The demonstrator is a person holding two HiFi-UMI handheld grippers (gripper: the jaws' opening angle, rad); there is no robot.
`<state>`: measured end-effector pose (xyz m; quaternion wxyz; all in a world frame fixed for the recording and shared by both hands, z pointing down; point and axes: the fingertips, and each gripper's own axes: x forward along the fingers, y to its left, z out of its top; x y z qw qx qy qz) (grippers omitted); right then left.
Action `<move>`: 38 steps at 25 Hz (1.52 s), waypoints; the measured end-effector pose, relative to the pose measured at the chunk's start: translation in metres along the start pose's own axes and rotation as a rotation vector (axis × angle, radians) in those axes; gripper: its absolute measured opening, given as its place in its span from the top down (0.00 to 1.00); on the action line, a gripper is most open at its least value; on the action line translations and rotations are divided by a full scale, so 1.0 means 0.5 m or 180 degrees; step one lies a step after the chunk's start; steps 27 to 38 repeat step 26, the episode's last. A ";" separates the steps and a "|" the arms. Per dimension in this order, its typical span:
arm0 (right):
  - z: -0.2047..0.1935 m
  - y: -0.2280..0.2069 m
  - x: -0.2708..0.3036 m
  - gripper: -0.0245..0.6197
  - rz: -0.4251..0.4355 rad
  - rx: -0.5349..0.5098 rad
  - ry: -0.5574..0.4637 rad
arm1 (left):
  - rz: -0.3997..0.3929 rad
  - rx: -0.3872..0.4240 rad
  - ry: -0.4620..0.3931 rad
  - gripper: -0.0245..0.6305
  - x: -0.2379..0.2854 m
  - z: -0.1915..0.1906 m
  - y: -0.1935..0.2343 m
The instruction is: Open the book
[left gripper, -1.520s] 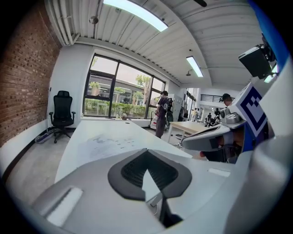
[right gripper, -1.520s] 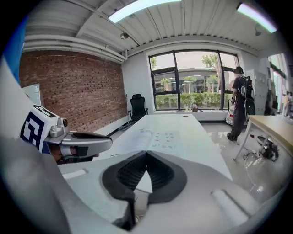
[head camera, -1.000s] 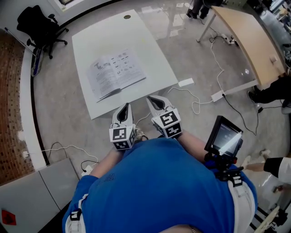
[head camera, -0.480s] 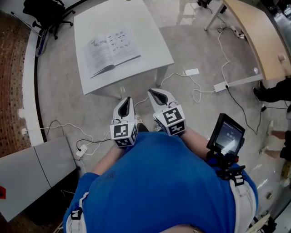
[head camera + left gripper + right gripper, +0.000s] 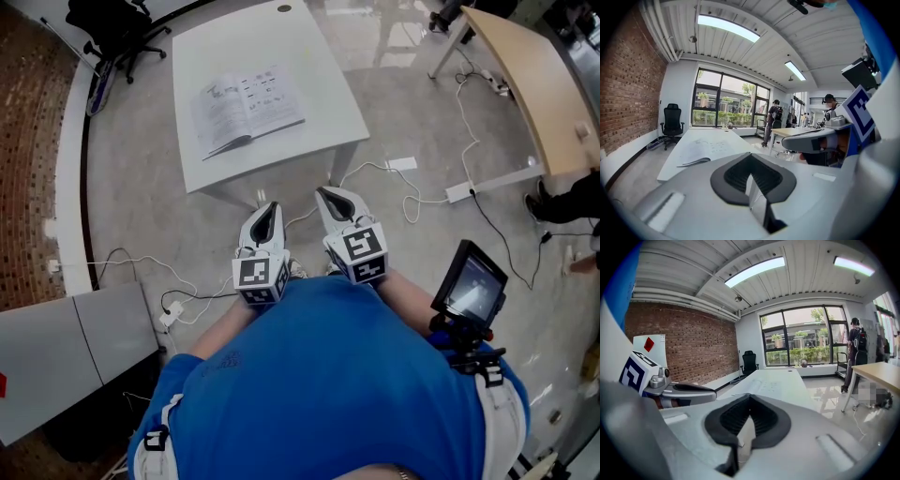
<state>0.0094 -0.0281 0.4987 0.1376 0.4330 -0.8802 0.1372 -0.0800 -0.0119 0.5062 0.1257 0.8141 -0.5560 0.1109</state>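
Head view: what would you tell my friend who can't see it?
An open book lies on a white table. Short of it, over the floor, a person in a blue shirt holds the left hand-held gripper and right hand-held gripper, both shut and empty.

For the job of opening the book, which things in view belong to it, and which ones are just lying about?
Belong to the job: book, lying open; white table under it; left hand-held gripper and right hand-held gripper, both shut and empty.

Just lying about: office chair, floor cables, power strip, wooden desk, small screen at the person's hip.
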 end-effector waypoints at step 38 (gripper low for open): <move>0.015 0.043 0.012 0.96 0.0070 -0.0100 -0.0039 | -0.0042 0.0034 -0.0040 0.95 -0.019 0.017 0.022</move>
